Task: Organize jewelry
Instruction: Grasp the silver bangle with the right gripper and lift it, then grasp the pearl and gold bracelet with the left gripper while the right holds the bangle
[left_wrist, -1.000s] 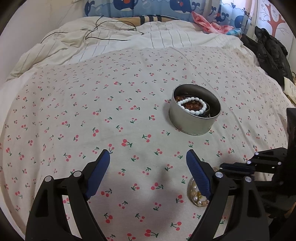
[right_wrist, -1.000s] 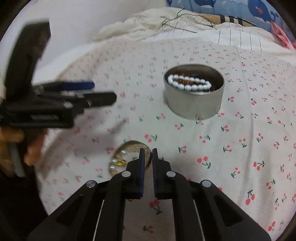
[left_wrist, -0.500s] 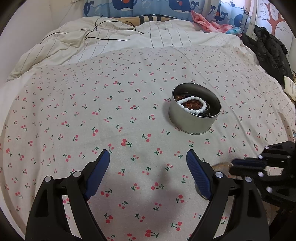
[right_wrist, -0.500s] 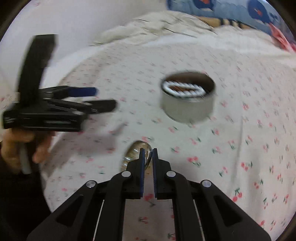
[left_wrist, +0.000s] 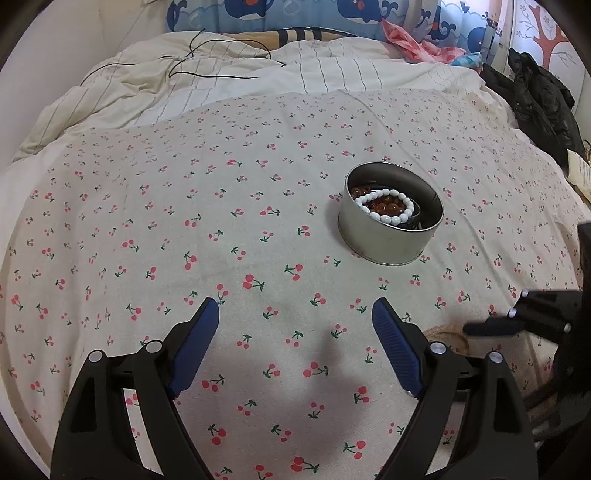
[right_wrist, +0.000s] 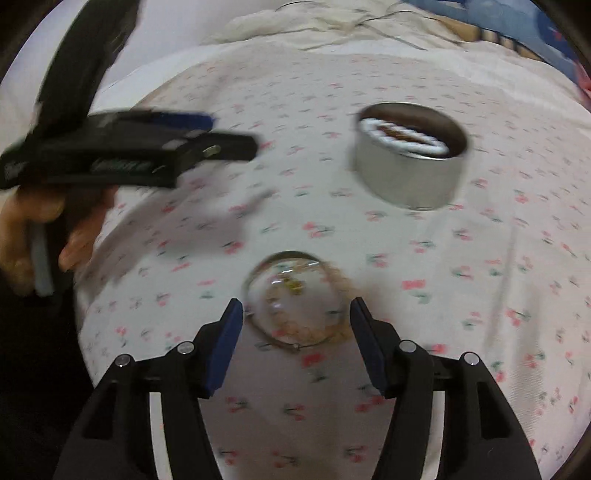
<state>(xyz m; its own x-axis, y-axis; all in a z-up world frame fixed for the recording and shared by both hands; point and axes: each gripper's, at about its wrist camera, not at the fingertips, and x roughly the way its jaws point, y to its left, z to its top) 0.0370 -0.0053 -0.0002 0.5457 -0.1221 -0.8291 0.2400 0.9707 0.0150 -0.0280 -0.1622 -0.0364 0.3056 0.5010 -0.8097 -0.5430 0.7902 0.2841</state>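
A round metal tin (left_wrist: 388, 243) stands on the cherry-print sheet and holds a white bead bracelet (left_wrist: 386, 206) over amber beads; it also shows in the right wrist view (right_wrist: 408, 177). A clear glassy bracelet with gold bits (right_wrist: 295, 302) lies on the sheet between the open fingers of my right gripper (right_wrist: 296, 308); its edge shows in the left wrist view (left_wrist: 448, 338). My left gripper (left_wrist: 295, 314) is open and empty above bare sheet, left of the bracelet.
The cherry-print sheet (left_wrist: 184, 221) covers the bed. A rumpled striped duvet with a black cable (left_wrist: 207, 70) lies at the back. Black clothing (left_wrist: 535, 99) is piled at the right edge. The right wrist view is motion-blurred.
My right gripper was shut beside the clear bracelet; it has opened wide and now straddles it. The left gripper has stayed open and nearly still.
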